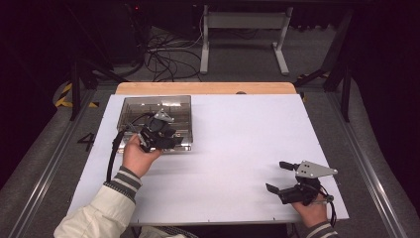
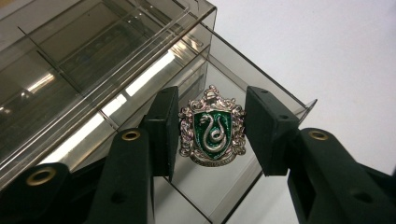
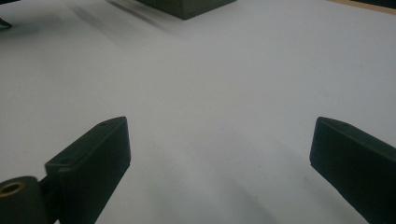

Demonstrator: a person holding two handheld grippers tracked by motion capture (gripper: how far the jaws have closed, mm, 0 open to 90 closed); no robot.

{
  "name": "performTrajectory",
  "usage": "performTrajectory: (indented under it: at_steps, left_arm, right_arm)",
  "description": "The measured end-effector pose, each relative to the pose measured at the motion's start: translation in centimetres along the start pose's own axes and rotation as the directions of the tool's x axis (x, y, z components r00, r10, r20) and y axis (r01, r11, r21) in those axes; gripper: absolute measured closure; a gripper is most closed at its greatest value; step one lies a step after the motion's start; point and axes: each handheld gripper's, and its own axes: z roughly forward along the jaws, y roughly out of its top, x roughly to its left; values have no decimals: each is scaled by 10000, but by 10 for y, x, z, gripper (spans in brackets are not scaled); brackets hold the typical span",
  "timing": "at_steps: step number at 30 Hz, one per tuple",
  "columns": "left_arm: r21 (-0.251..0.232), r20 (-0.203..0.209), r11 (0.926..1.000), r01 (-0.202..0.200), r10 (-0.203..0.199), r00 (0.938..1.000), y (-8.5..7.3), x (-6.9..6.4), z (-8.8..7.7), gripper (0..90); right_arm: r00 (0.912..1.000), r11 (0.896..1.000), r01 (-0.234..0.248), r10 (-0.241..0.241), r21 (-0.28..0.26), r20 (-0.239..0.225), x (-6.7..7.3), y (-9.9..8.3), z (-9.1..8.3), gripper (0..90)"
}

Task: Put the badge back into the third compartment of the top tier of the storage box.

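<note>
- One badge (image 2: 213,126), a green shield with a silver snake and an ornate silver edge, sits at the centre of the left gripper view, between the two black jaws of the left tongs (image 2: 212,133).
- The left jaw's pad lies against the badge's left edge; between the right edge and the right pad a narrow gap seems to show, so a firm grip cannot be told. The jaws stand partly open, about the badge's width apart.
- Behind the badge, a smoky clear box (image 2: 93,70) with dividers takes up the upper left of that view; the badge is over the box's open corner compartment, near the corner wall.
- In the high view the left tongs (image 1: 159,135) are over the lower right part of the box (image 1: 148,101), left of centre, with the left hand (image 1: 138,156) just below.
- The box stands on the white bench (image 1: 237,144), toward its upper left.
- The right tongs (image 1: 281,177) rest low at the lower right of the high view, well apart from the box, held by the right hand (image 1: 312,213).
- In the right gripper view its jaws stand wide apart with bare bench between them, holding nothing.
</note>
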Motion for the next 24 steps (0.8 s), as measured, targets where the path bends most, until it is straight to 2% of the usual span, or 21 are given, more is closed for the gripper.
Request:
performTrajectory:
  at_steps: [14, 24]
  left_arm:
    - [332, -50, 9994, 39, -38, 10000, -1, 0, 3, 562]
    - [328, -162, 9995, -5, 11, 9999, -1, 0, 2, 545]
  right_arm:
    - [10000, 10000, -3, 2, 7, 6, 0, 0, 0, 59]
    - [10000, 10000, 7, -7, -3, -9, 0, 0, 0, 59]
